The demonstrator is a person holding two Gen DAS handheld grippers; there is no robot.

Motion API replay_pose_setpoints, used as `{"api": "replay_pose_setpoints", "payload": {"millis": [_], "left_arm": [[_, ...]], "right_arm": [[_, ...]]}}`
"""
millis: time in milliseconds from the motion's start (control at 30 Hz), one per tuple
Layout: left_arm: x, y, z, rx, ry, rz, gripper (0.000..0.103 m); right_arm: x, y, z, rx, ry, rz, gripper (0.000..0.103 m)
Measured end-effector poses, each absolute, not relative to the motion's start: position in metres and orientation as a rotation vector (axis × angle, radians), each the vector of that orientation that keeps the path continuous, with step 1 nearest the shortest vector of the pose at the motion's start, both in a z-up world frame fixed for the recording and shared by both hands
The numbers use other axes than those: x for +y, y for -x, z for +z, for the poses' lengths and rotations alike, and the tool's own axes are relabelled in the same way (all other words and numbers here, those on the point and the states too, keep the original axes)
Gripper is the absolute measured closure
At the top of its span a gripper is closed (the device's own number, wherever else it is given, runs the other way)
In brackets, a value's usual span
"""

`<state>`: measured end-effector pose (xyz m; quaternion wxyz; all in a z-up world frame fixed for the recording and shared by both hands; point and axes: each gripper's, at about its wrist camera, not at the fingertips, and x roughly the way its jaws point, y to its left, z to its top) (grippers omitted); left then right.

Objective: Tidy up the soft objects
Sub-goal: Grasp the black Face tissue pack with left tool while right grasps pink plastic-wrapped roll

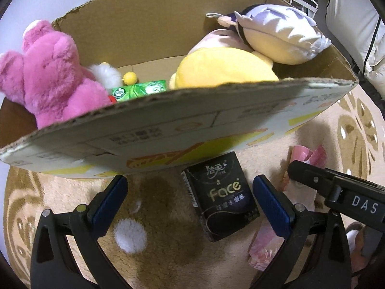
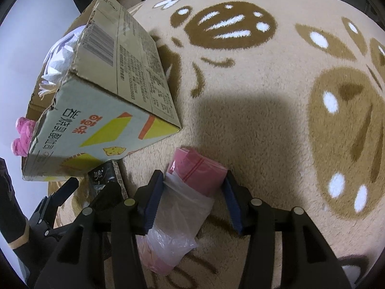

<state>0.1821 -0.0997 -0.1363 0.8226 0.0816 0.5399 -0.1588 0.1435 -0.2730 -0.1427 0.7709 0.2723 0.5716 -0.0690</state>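
Pickup stage: right gripper (image 2: 192, 200) straddles the pink bag roll (image 2: 190, 187) on the rug (image 2: 264, 120), jaws wide, pads beside but not clamping it. Closing, then lifting toward the cardboard box (image 2: 101, 110) at 10 o'clock, seems next. Left gripper (image 1: 190, 204) hangs fully open, holding nothing, the black tissue pack (image 1: 220, 192) between its fingers, box at 12 o'clock containing the pink plush (image 1: 48, 72).

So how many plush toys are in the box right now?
3 show: a pink bear at the left end, a yellow plush right of centre, and a white-haired doll lying on top of it. The near wall of the cardboard box may hide others.
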Motion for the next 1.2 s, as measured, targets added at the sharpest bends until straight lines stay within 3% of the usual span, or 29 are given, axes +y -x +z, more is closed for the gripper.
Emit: {"api": "replay_pose_setpoints", "payload": {"millis": [267,500,733,967,1100,1200], "left_arm": [[-0.11,-0.176,-0.147,1.163,-0.175,-0.33,0.001],[-0.108,-0.177,-0.156,1.169,-0.176,-0.327,0.001],[-0.113,-0.173,-0.165,1.179,-0.202,-0.352,0.027],[-0.114,-0.169,-0.16,1.16,-0.192,-0.387,0.073],[-0.109,-0.164,-0.156,1.142,-0.177,-0.381,0.079],[-0.103,-0.16,-0.152,1.121,-0.177,-0.36,0.08]], "right_arm": [[-0.268,-0.143,-0.142,1.24,-0.566,-0.143,0.04],[-0.257,-0.144,-0.142,1.237,-0.544,-0.142,0.04],[-0.254,-0.146,-0.142,1.237,-0.544,-0.146,0.041],[-0.258,-0.142,-0.137,1.214,-0.55,-0.154,0.051],[-0.263,-0.139,-0.13,1.189,-0.562,-0.145,0.058],[-0.259,-0.138,-0.122,1.148,-0.56,-0.109,0.07]]}}
